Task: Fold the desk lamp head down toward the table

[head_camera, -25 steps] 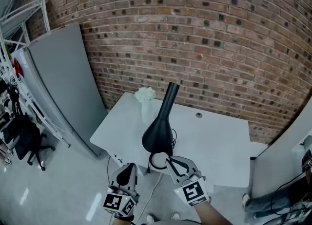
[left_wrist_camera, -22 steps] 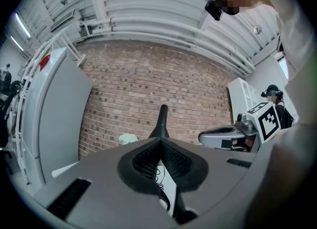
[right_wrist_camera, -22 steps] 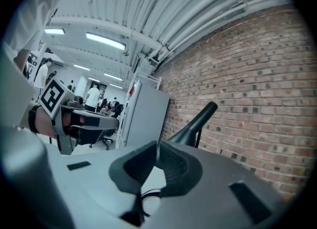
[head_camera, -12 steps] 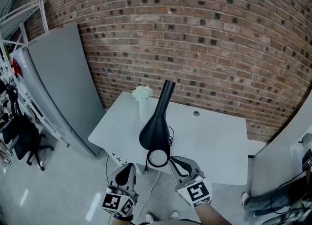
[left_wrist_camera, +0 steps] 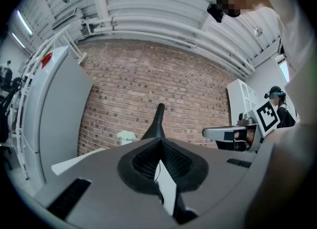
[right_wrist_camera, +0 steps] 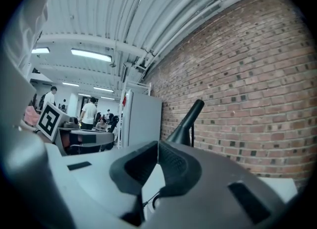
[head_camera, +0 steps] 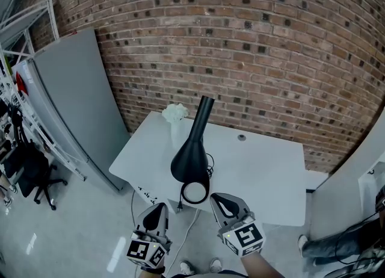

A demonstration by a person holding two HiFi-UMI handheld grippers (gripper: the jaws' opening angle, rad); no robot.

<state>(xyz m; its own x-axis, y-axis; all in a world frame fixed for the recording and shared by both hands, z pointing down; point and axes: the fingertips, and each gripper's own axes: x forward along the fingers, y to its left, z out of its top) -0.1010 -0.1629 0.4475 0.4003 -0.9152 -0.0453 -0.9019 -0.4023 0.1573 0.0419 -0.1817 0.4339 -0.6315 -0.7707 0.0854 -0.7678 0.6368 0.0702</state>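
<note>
The black desk lamp (head_camera: 192, 156) stands on the white table (head_camera: 264, 174), its cone head tilted down and its round white face (head_camera: 195, 193) turned toward me. Its stem (head_camera: 204, 111) rises against the brick wall. My right gripper (head_camera: 218, 201) hangs just right of the lamp's face, apart from it. Its jaws have just been closing and are now shut with nothing between them. My left gripper (head_camera: 157, 212) stays lower left of the lamp, shut and empty. The lamp (left_wrist_camera: 157, 120) shows beyond the shut pads in the left gripper view, and the lamp (right_wrist_camera: 186, 123) shows likewise in the right gripper view.
A vase of white flowers (head_camera: 175, 114) stands at the table's back left corner. A small round fitting (head_camera: 241, 138) sits near the back edge. The lamp's cable (head_camera: 187, 228) hangs off the front edge. A grey panel (head_camera: 78, 102) leans left of the table, with a black chair (head_camera: 33, 171) beyond.
My right gripper has drawn back from the rim of the lamp's head and its jaws have closed. The lamp's white face now shows whole. The left gripper has stayed put.
</note>
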